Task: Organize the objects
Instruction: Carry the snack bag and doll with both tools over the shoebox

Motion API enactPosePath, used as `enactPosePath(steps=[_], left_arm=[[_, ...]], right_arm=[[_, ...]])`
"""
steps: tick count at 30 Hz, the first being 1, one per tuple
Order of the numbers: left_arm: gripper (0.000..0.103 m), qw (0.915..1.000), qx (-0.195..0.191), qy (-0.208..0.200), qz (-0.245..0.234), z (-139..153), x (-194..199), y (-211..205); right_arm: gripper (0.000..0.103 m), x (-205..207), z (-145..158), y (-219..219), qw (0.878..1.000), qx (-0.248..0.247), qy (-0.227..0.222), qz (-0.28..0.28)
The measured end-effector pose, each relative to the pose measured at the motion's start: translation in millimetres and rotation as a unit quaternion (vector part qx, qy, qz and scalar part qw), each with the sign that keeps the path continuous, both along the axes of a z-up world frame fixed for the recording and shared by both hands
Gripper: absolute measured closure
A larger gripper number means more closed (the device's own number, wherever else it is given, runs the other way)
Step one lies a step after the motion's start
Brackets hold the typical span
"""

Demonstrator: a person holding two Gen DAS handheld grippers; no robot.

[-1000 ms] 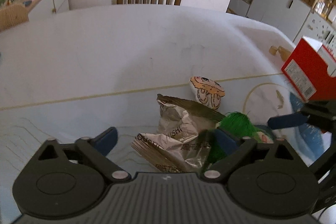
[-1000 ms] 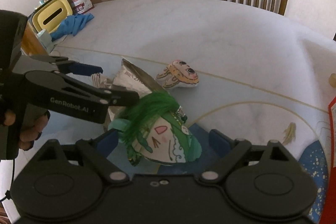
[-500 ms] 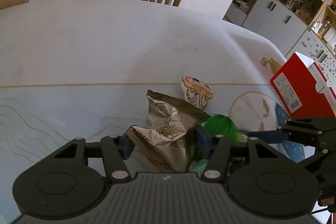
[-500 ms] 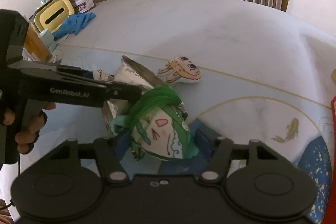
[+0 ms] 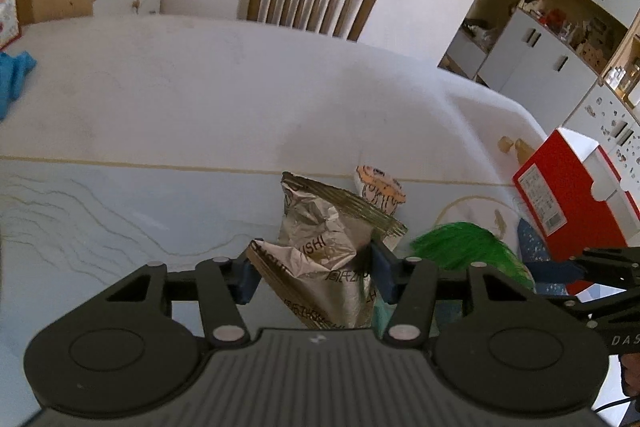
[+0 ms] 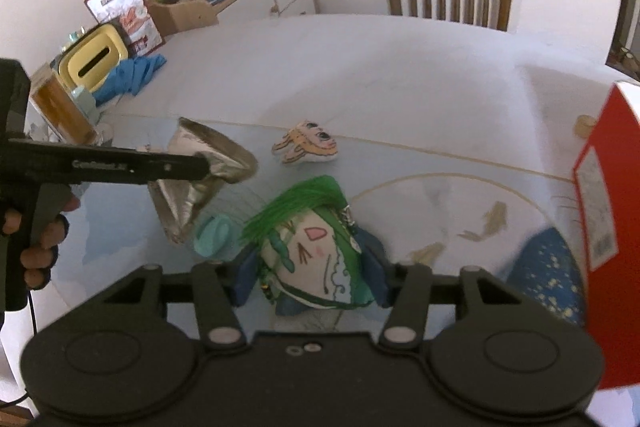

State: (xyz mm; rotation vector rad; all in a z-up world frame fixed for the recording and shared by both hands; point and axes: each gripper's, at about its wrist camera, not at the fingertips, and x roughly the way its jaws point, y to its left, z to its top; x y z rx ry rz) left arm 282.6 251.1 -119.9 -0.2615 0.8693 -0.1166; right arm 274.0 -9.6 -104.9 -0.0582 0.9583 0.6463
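Two grippers holding one thing each. In the left wrist view, low in the middle of the frame: left gripper [image 5: 314,277] squeezing a crinkly silver snack bag [image 5: 320,251] between its blue pads, jaws pressed in on both sides. Just right of the bag, green hair of a doll [image 5: 464,243] poking out. Above it, a small flat cat-face toy [image 5: 378,185] lying on the table [image 5: 200,99]. At the right edge, a red box [image 5: 560,195] standing. In the right wrist view, at the left: hand [image 6: 34,243] gripping the left tool, bag hanging from its tip. In the lower middle: right gripper [image 6: 312,279] pinching the green-haired doll [image 6: 316,251], jaws tight on its sides. Far right, red box again.
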Motion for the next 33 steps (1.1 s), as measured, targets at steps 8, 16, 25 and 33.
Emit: enactPosePath(steps=[8,16,25,33], left_arm=[[0.048,0.9998,0.003,-0.016,0.007,33,-22,-6],[0.048,0.9997,0.006,-0.025,-0.002,65,-38,-34],[0.048,0.9979,0.006,-0.053,-0.037,101,-42,-92],[0.048,0.9950,0.016,-0.065,-0.074,118,-31,-159]], right_arm=[[0.050,-20,32,-30,0.999,0.016,-0.025,-0.016],[0.050,-36,71,-66,0.998,0.021,-0.056,-0.034],[0.050,-45,104,-126,0.993,0.023,-0.095,-0.058],[0.050,-35,118,-185,0.989,0.017,-0.120,-0.085]])
